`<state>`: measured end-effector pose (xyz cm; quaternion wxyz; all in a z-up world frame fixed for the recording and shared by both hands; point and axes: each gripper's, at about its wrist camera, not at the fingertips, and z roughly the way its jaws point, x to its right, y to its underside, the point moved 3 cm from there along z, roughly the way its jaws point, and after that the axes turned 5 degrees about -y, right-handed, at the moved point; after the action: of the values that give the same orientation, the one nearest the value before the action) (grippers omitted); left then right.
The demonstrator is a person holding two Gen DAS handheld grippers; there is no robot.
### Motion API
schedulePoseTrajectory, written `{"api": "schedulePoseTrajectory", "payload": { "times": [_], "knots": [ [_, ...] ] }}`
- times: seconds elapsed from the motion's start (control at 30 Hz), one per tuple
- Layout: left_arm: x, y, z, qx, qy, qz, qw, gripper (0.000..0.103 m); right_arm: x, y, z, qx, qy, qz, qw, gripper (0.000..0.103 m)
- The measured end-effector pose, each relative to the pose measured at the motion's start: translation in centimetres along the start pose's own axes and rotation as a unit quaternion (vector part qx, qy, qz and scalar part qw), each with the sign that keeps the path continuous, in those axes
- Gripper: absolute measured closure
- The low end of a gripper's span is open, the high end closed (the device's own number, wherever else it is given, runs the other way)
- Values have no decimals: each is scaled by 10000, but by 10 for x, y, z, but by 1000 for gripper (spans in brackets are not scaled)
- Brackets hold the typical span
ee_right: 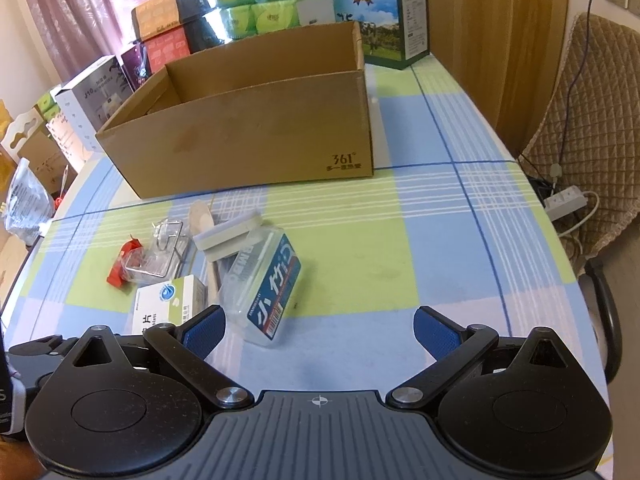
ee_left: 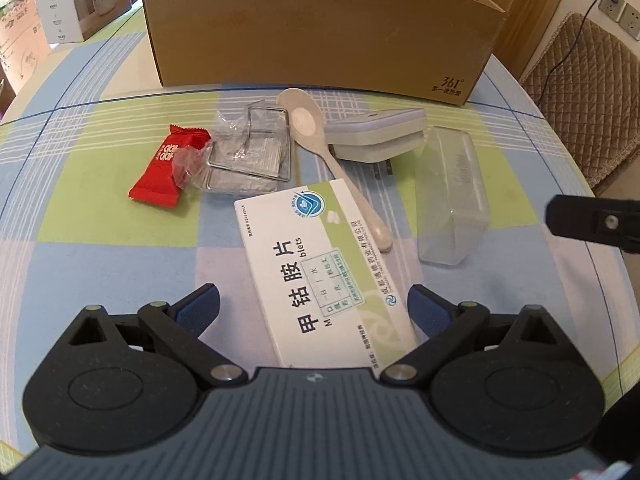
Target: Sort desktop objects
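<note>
Nearest lies the white and green medicine carton [ee_left: 320, 268], its near end between the wide-spread fingers of the left gripper [ee_left: 314, 310], untouched. Going rightward: red candy wrapper [ee_left: 168, 166], clear wire-framed tray [ee_left: 250, 152], beige plastic spoon [ee_left: 320, 140], white plug adapter [ee_left: 376, 134], clear plastic box [ee_left: 450, 196]. The right gripper [ee_right: 320, 330] is released over bare checked tablecloth [ee_right: 440, 240]. The brown cardboard box [ee_right: 256, 128] stands behind, open.

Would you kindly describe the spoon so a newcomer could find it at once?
Start at the open cardboard box on the checked tablecloth. In the clutter before it lies the beige spoon, bowl toward the box, handle running beside the white medicine box. It is the only utensil there.
</note>
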<state>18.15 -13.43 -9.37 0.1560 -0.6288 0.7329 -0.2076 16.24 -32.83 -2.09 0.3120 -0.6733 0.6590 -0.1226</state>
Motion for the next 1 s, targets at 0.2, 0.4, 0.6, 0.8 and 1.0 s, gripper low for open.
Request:
{"api": "schedulePoseTrajectory", "payload": {
  "times": [0.2,0.4,0.6,0.8,1.0],
  "knots": [
    [-15,4,-5,-45,-26,79,10000,34,-10,-3,17,-107,-70,-175,9998,4],
    [-30,7,-9,8,-21,65,10000,34,-26,-9,43,-257,-165,-391,9988,13],
    [-36,9,-8,79,-2,17,10000,34,-38,-16,70,-499,-71,-560,9972,39],
    [-39,8,-6,130,38,-29,9999,32,-38,-15,87,-755,36,-597,9954,65],
    [-40,8,-5,155,26,-53,9999,30,-37,0,71,-924,153,-643,9935,75]
  ]
}}
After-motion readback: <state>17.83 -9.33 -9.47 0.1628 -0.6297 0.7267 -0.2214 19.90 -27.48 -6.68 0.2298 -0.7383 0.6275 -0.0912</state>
